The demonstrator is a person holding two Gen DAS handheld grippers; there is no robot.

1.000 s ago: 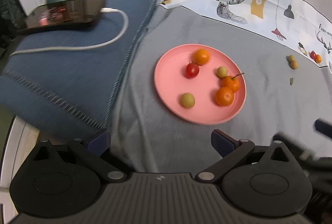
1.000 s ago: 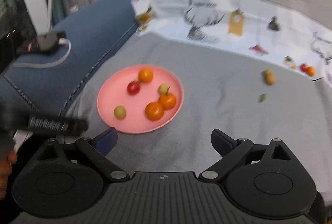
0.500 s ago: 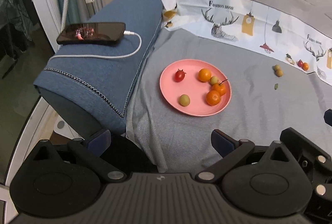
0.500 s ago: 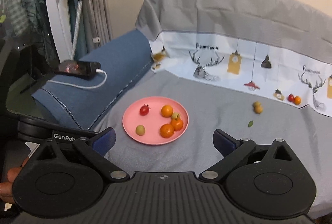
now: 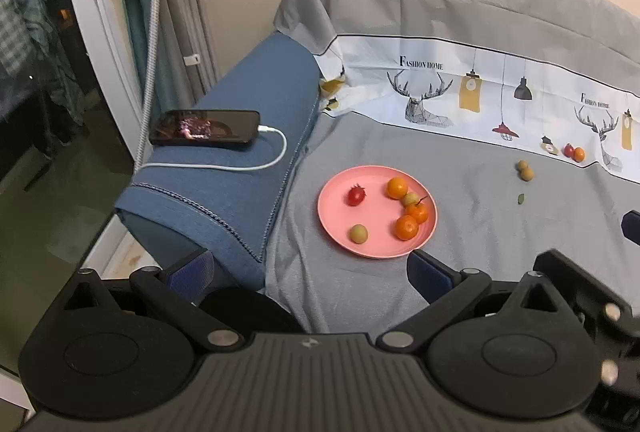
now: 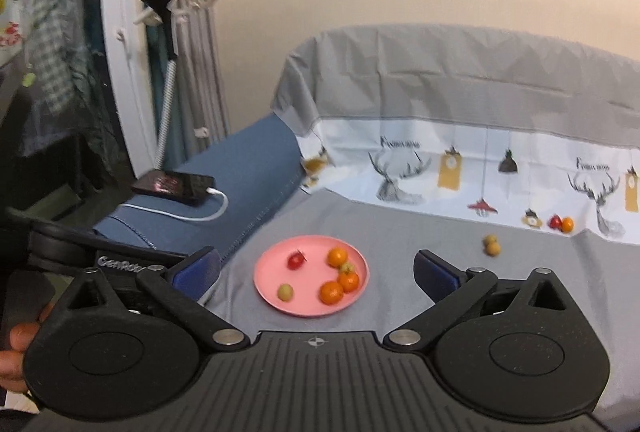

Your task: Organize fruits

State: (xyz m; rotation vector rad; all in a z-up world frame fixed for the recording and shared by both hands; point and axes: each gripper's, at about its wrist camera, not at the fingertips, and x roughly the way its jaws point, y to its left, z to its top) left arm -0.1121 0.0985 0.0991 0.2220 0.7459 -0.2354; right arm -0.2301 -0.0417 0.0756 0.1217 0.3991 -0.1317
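Observation:
A pink plate (image 5: 340,228) (image 6: 272,286) lies on a grey cloth and holds several fruits: oranges (image 5: 406,227), a red tomato (image 5: 355,194) and green fruits (image 5: 359,233). Two yellowish fruits (image 5: 525,170) (image 6: 492,245) lie on the cloth to the right. A red and an orange fruit (image 5: 574,152) (image 6: 561,223) sit at the printed band. My left gripper (image 5: 310,268) is open and empty, held back from the plate. My right gripper (image 6: 316,266) is open and empty, further back and higher.
A blue cushion (image 5: 224,192) on the left carries a phone (image 5: 205,127) with a white cable (image 5: 240,165). A small green leaf (image 5: 520,198) lies on the cloth. The right gripper's body (image 5: 592,296) shows in the left wrist view. Curtains and a white frame stand at left.
Both grippers have pulled back and risen away from the plate, so the plate looks smaller and more of the room shows. Both stay open and empty.

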